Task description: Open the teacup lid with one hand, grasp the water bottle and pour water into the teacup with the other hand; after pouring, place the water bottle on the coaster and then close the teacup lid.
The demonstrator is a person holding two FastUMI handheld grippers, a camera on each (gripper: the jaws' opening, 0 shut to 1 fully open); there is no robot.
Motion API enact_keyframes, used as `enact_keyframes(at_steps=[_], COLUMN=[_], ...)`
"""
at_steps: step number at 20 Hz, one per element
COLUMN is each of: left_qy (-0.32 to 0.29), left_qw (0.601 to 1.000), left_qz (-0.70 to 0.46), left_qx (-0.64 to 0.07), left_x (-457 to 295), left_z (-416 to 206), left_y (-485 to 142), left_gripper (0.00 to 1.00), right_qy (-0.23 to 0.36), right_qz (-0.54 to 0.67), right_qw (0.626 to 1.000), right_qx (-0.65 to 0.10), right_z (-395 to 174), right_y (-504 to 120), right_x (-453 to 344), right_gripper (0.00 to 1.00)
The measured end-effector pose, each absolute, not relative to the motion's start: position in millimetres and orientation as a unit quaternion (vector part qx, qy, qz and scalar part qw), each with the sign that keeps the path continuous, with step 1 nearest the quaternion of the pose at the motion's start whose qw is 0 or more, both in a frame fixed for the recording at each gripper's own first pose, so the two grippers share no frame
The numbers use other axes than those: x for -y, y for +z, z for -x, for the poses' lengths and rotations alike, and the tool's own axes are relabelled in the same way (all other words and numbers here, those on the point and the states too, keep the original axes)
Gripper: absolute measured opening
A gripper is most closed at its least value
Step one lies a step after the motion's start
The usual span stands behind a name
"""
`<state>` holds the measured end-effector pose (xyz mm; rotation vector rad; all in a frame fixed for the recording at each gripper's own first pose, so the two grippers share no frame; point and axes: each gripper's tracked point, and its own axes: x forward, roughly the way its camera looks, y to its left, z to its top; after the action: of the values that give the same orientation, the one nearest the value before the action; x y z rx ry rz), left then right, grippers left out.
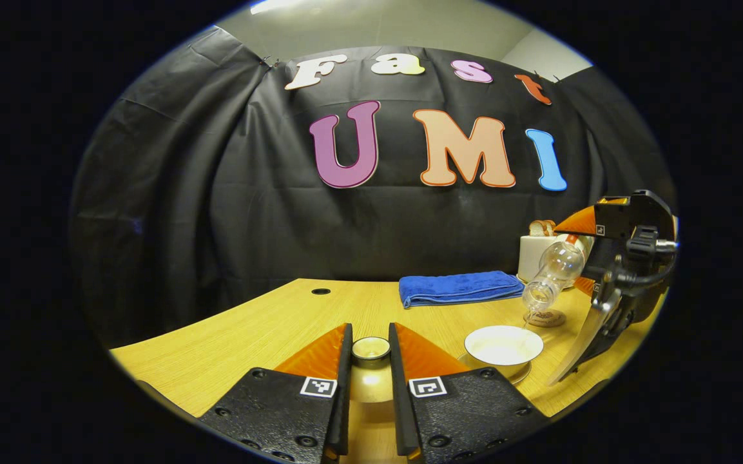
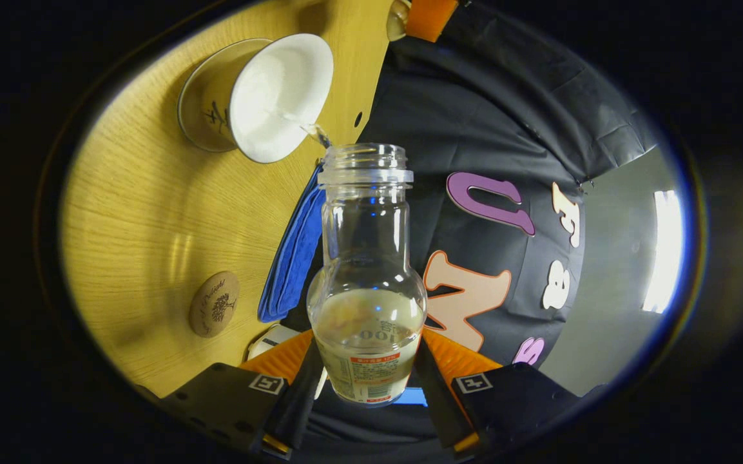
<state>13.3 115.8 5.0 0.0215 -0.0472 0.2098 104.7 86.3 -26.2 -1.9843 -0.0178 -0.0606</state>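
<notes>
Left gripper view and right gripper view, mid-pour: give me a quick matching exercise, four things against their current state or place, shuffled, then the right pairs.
Things:
1. water bottle
2. teacup lid
3. teacup
4. coaster

States:
A. lying bare on the table, nothing set on it
B. open on the table, a thin stream of water falling into it
C. tilted, held between the right tool's fingers
D. held between the left tool's fingers, away from the teacup

Pairs: 1-C, 2-D, 3-B, 4-A
</notes>
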Motion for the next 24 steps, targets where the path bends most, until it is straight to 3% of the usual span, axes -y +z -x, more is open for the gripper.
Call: enact_keyframes(at_steps=[5,7,12,15,19,20,21,24], left_qy=[0.105,0.105,0.105,0.105,0.105,0.105,0.105,0.105], left_qw=[0.994,0.994,0.994,0.994,0.994,0.994,0.994,0.994], left_qz=[-0.011,-0.011,-0.010,-0.010,-0.011,-0.011,-0.011,-0.011], left_qx=[0.024,0.023,0.023,0.024,0.023,0.023,0.023,0.023], left_x=[-116,-116,-116,-116,-116,-116,-116,-116], left_z=[-13,-13,-13,-13,-13,-13,-13,-13], left_y=[5,5,5,5,4,5,4,5], left_gripper=[0.26,0.26,0.26,0.26,0.26,0.26,0.26,0.26], right_qy=[-0.011,-0.007,0.009,0.025,0.026,0.027,0.023,0.009], right_qz=[0.855,0.848,0.785,0.716,0.608,0.576,0.545,0.464], right_qw=[0.519,0.530,0.619,0.692,0.782,0.804,0.826,0.874], right_qx=[0.017,0.011,-0.036,-0.088,-0.133,-0.142,-0.145,-0.144], right_z=[-100,-103,-104,-104,-106,-106,-108,-110], right_y=[-24,-26,-27,-37,-40,-42,-42,-39], right_x=[-89,-88,-81,-73,-57,-53,-51,-40], right_gripper=[0.80,0.80,0.82,0.78,0.81,0.79,0.84,0.80])
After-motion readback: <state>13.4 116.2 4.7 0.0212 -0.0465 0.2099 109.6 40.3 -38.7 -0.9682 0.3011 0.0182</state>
